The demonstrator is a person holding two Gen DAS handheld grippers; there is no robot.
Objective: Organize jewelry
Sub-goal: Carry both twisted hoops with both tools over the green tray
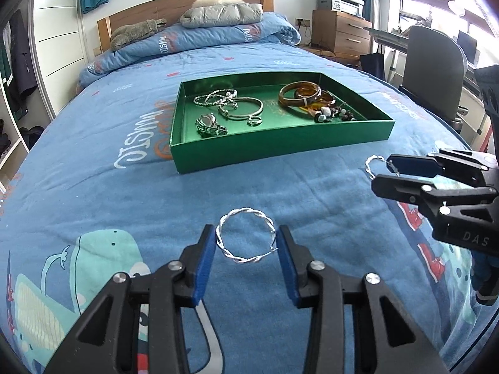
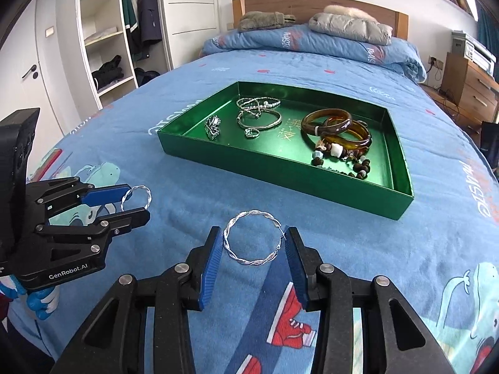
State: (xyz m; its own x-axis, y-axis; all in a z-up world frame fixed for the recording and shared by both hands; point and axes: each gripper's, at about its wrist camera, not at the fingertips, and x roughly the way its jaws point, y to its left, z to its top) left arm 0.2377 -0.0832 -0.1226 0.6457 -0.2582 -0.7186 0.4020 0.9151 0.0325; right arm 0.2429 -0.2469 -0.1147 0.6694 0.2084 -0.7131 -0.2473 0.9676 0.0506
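Observation:
A green tray (image 1: 280, 143) (image 2: 280, 168) lies on the blue bedspread, holding silver chains and bangles (image 1: 230, 106) (image 2: 259, 115), amber bangles (image 1: 304, 93) (image 2: 338, 127) and a beaded bracelet (image 1: 333, 113) (image 2: 343, 155). My left gripper (image 1: 246, 237) (image 2: 132, 199) has its blue pads on both sides of a twisted silver hoop earring (image 1: 246, 235) (image 2: 137, 198). My right gripper (image 2: 254, 238) (image 1: 382, 171) likewise has its pads touching the sides of a second twisted silver hoop (image 2: 254, 238) (image 1: 372, 166). Both hoops are low over the bedspread in front of the tray.
A folded duvet (image 1: 199, 40), grey jacket (image 1: 221, 14) and plush toy (image 1: 137, 32) lie at the headboard. A wooden dresser (image 1: 340, 32) and grey chair (image 1: 433, 71) stand right of the bed. An open wardrobe (image 2: 106, 40) stands on the left.

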